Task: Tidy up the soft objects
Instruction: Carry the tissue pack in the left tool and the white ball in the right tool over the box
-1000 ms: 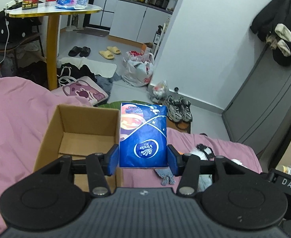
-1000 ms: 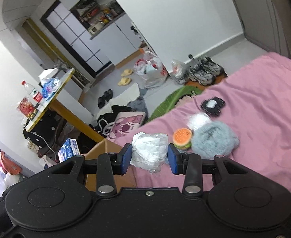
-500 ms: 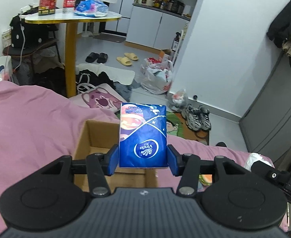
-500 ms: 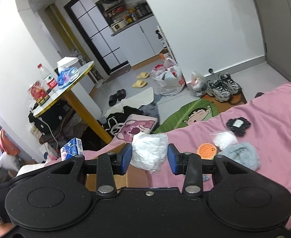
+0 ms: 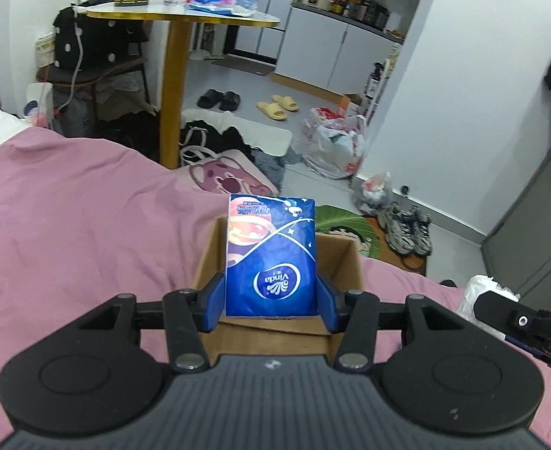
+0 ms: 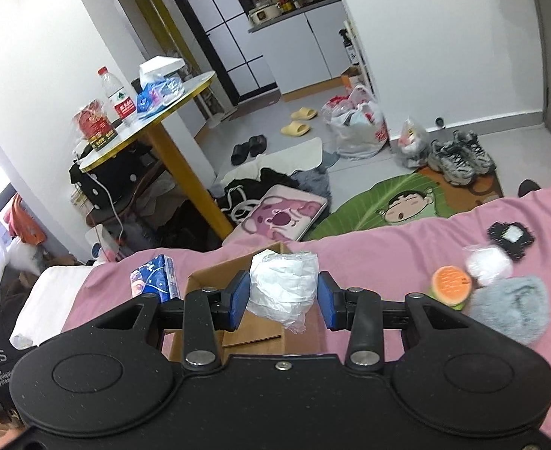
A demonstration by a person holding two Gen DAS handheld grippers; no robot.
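While our left gripper (image 5: 271, 302) clamps the blue tissue pack (image 5: 271, 255) upright over the open cardboard box (image 5: 341, 258) on the pink bedcover (image 5: 88, 225), our right gripper (image 6: 281, 296) is closed on a crumpled white plastic bundle (image 6: 283, 285) above the same box. We read "Vinda" upside down on the pack. Beside the box, to the right, lie an orange round toy (image 6: 450, 285), a grey fluffy item (image 6: 512, 309) and a black patch (image 6: 510, 238); the white ball (image 6: 487, 264) between them is blurred, maybe plush
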